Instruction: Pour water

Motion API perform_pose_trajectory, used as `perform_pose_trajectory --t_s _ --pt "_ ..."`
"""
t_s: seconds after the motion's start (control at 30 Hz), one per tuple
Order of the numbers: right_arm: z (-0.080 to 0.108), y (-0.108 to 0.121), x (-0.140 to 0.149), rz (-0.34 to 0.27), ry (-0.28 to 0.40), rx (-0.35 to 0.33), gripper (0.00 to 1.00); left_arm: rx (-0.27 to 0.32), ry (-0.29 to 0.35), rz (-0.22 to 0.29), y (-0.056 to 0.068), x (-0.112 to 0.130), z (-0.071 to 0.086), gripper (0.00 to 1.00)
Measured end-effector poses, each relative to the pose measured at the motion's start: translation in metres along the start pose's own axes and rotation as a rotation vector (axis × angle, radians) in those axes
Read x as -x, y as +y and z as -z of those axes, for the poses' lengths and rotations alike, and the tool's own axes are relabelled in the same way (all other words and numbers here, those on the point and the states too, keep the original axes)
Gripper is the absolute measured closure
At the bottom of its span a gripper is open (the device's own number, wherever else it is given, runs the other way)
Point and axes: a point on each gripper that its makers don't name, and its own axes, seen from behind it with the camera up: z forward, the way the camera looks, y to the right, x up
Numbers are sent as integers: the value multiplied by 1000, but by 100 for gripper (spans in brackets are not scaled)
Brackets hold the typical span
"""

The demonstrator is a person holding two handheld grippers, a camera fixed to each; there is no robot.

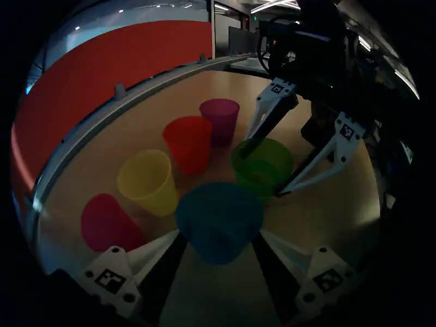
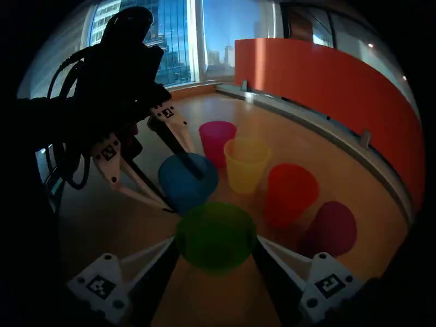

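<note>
Two hand-held tongs face each other across a wooden tabletop (image 1: 332, 218), each with a coloured plastic cup. In the left gripper view, the left tongs (image 1: 218, 235) are clamped on the blue cup (image 1: 218, 215), with one white finger pressed against each side of it just below the rim. In the right gripper view, the right tongs (image 2: 216, 243) grip the green cup (image 2: 215, 229) in the same manner, a finger bearing on either flank. The two held cups stand near each other at the middle of the tabletop, the green one just beyond the blue one as seen from the left tongs. Both cups are upright with the mouth upward; whether either holds water cannot be told. Four further cups stand in a curved row beside the held pair, on the side toward the orange wall (image 1: 109, 71): a pink cup (image 1: 106, 224) nearest the left tongs, then a yellow cup (image 1: 147, 184), a red cup (image 1: 188, 143) and a purple cup (image 1: 219, 120) nearest the right tongs. The yellow cup and red cup stand just beside each other, as do the red and purple. A pale rail runs along the foot of the wall, and tall windows (image 2: 174, 43) show behind the left tongs in the right gripper view.
</note>
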Motion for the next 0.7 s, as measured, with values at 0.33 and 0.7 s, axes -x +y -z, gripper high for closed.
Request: perform_pose_trajectory --t_s 0.33,0.7 --pt "2 -1 2 -9 2 4 9 1 -13 7 1 7 0 19" --pt "4 -3 3 -13 4 6 6 5 -25 3 6 12 -1 19"
